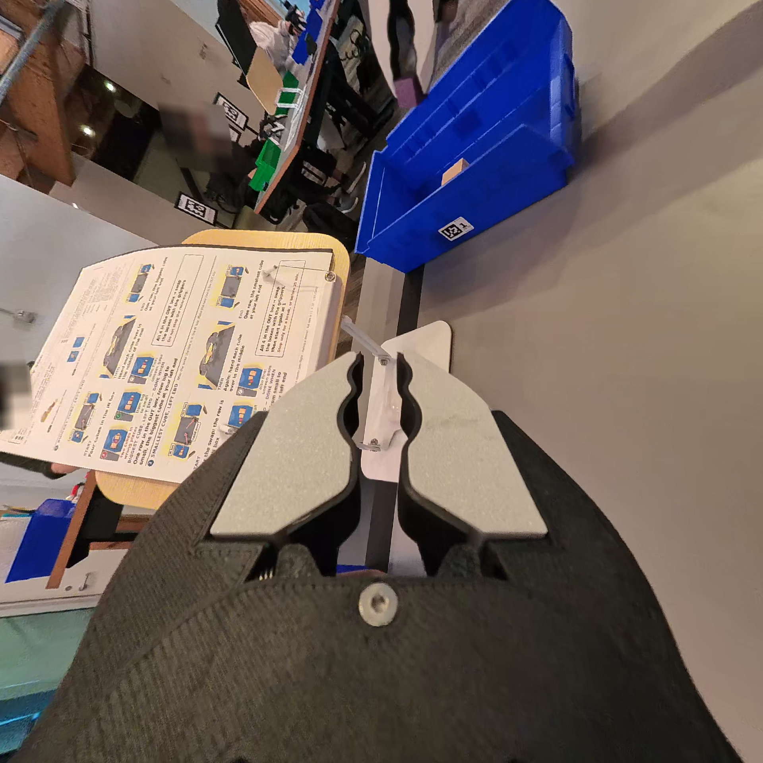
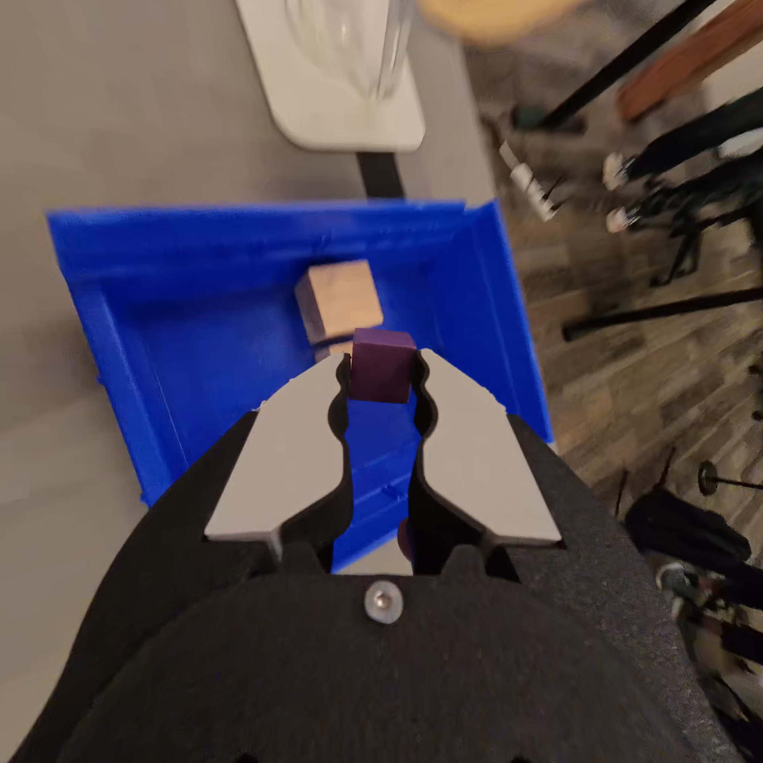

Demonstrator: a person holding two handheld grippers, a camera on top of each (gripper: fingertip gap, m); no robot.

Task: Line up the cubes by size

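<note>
My right gripper (image 2: 382, 357) is shut on a small purple cube (image 2: 382, 367), and both pads press on its sides. It holds the cube above the blue bin (image 2: 206, 351). A larger wooden cube (image 2: 344, 297) lies in the bin just beyond the purple one. The edge of another pale cube (image 2: 324, 351) shows below it, mostly hidden by my finger. My left gripper (image 1: 380, 359) has its jaws a little apart with nothing between them, and it hovers near the table's edge. The left wrist view shows the blue bin (image 1: 475, 165) farther off with the wooden cube (image 1: 454, 171) inside.
A printed instruction sheet (image 1: 186, 351) on a wooden board stands beyond the table edge. A white stand base (image 1: 429, 342) sits on the grey table (image 1: 619, 413) and also shows in the right wrist view (image 2: 342, 82). Floor and chair legs (image 2: 660, 309) lie past the bin. Spacing between my two grippers at the tips: around 40 cm.
</note>
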